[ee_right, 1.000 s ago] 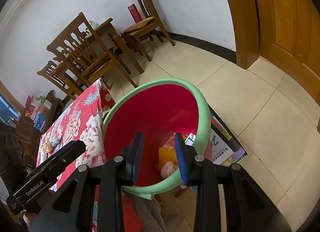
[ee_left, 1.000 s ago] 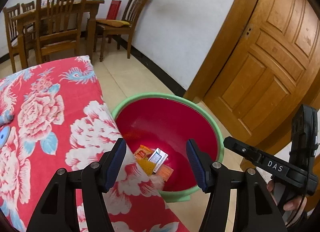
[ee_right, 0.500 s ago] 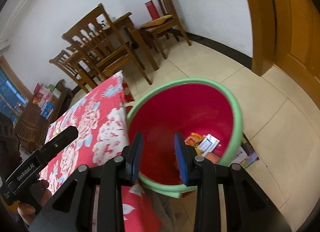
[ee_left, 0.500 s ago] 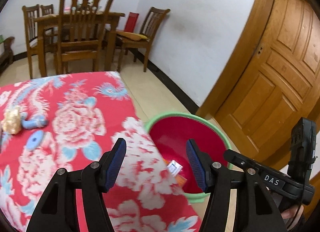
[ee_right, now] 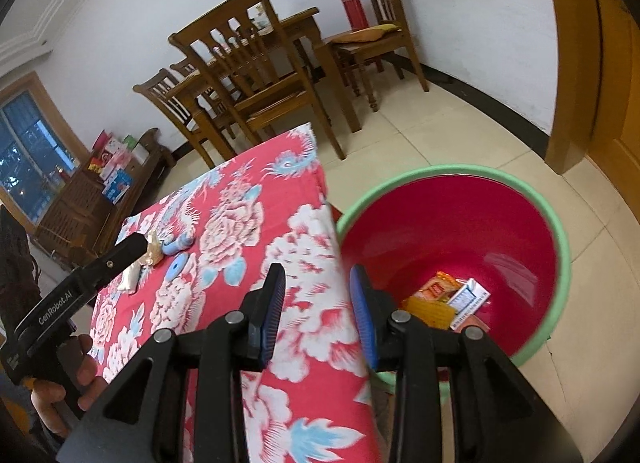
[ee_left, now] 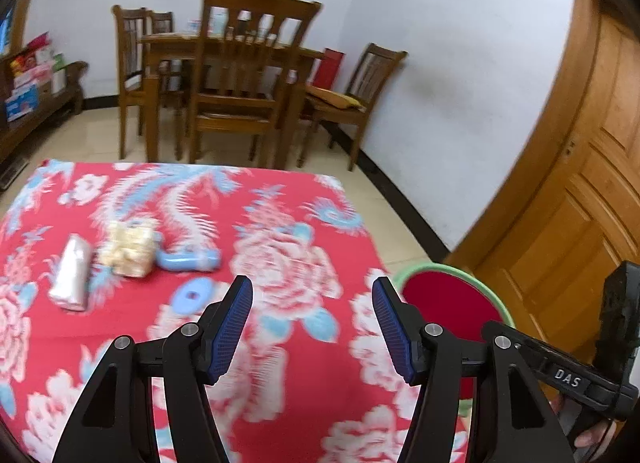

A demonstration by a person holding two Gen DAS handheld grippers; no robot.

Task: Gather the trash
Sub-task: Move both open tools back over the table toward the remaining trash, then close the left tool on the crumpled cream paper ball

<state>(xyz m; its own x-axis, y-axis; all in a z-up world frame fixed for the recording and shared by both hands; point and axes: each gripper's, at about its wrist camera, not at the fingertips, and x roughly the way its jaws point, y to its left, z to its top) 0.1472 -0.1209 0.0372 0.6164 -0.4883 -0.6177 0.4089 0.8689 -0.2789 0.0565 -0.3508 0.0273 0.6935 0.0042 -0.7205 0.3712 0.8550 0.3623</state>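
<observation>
Both grippers, left (ee_left: 312,323) and right (ee_right: 318,313), are held open and empty; wrappers (ee_left: 100,259) at ten o'clock are presumably targeted for the basin (ee_right: 452,251).

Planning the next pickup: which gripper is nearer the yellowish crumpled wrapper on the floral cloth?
Left. The left gripper faces the yellowish wrapper across the cloth; the right gripper hangs at the cloth's edge beside the bin, farther away.

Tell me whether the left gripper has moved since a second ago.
Yes. The left gripper has swung away from the red bin, now over the floral tablecloth.
</observation>
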